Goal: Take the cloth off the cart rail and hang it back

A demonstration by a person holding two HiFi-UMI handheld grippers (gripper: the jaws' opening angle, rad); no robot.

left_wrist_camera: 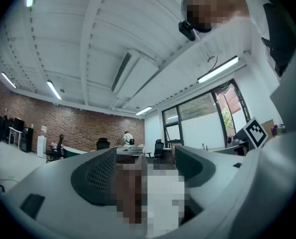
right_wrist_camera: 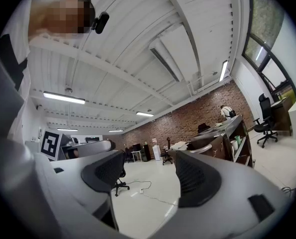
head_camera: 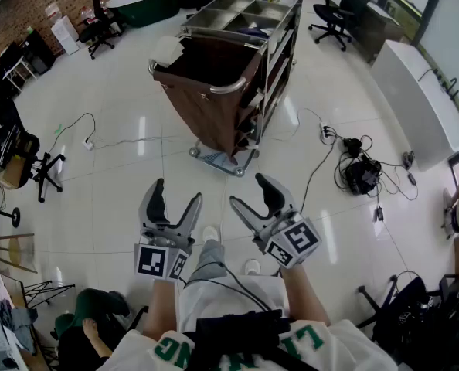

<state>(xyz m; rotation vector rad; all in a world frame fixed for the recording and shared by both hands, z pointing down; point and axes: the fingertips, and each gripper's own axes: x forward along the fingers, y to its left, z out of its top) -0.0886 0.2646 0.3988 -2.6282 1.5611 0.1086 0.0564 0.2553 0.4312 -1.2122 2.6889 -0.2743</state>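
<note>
Shirt (head_camera: 237,338), white w/ green letters, fills the bottom edge of the head view and is cut off by the frame. White tiled floor (head_camera: 121,199) covers most of the rest. Brown cart (head_camera: 206,91) w/ a metal top stands ahead, well apart from both grippers; only open floor lies btw them. Long white counter (head_camera: 419,91) runs along the right side. Black office chair (head_camera: 334,14) sits beyond the cart's far right, another chair (head_camera: 98,25) at far left.

Left gripper (head_camera: 175,193) & right gripper (head_camera: 251,193) are side by side low in the view, both pointing toward the cart. Each has its jaws apart and empty.

Cables (head_camera: 322,161) trail from a power strip (head_camera: 324,132) to a black tangle of gear (head_camera: 361,172) right of the cart. Thinner cord (head_camera: 75,126) runs on the left.

Cloth (head_camera: 168,50), white, sits at the cart's near left corner, by the end of the curved metal rail (head_camera: 231,87). Can't tell if it hangs over the rail or just rests there.

Top tray (head_camera: 214,12) is split into compartments; one holds something dark, rest too small to make out. Side shelves (head_camera: 280,60) hold small items, partly hidden by the cart frame.
</note>
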